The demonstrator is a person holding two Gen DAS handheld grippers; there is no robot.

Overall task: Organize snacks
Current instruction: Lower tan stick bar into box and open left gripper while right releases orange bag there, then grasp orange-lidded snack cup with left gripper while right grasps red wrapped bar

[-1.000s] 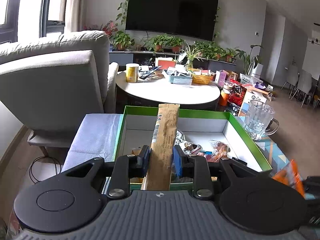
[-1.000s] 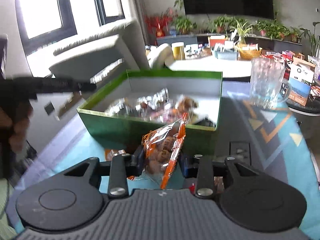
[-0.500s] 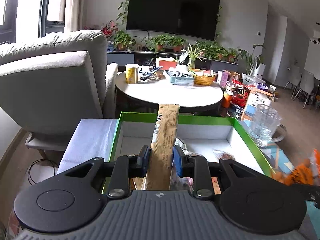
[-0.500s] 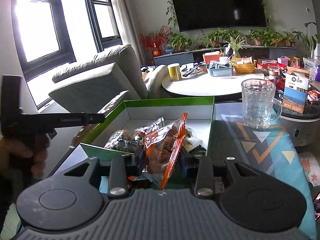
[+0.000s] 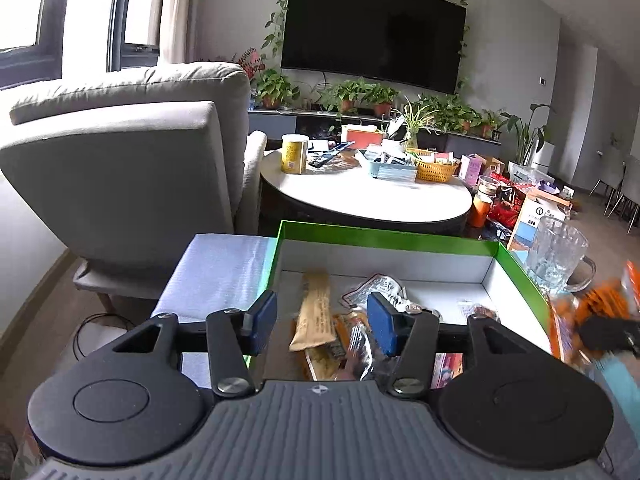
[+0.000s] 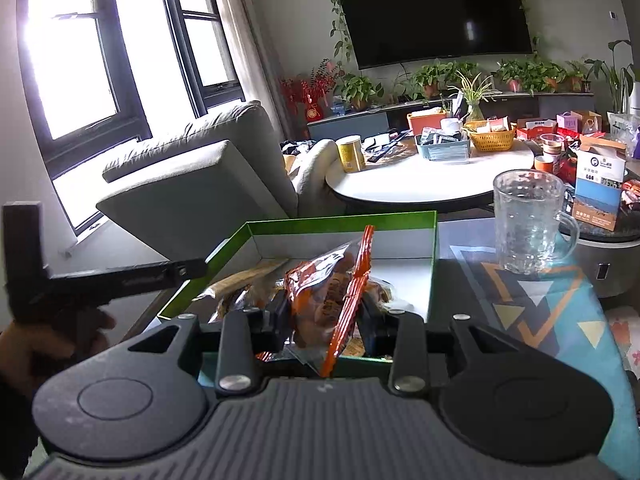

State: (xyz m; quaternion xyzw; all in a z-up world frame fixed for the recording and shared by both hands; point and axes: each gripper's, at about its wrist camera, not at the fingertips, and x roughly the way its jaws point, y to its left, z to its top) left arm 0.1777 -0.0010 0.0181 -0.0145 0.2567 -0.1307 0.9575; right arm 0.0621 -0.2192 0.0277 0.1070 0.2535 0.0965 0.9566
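Note:
A green box (image 5: 384, 235) with a white inside holds several snack packets. A long tan snack stick (image 5: 314, 312) lies in it at the left. My left gripper (image 5: 322, 322) is open and empty above the box's near edge. My right gripper (image 6: 326, 314) is shut on an orange snack bag (image 6: 336, 292), held over the near edge of the green box (image 6: 340, 222). The tan stick (image 6: 244, 278) also shows there, and the orange bag (image 5: 600, 308) appears blurred at the right of the left wrist view.
A clear glass mug (image 6: 528, 224) stands right of the box on a patterned cloth (image 6: 560, 304). A grey armchair (image 5: 132, 160) is at the left. A round white table (image 5: 368, 196) with clutter lies behind the box. The left gripper's handle (image 6: 100, 280) is at the left.
My left gripper opened and let the tan stick drop into the box. My right gripper carried the orange bag forward over the box's near edge.

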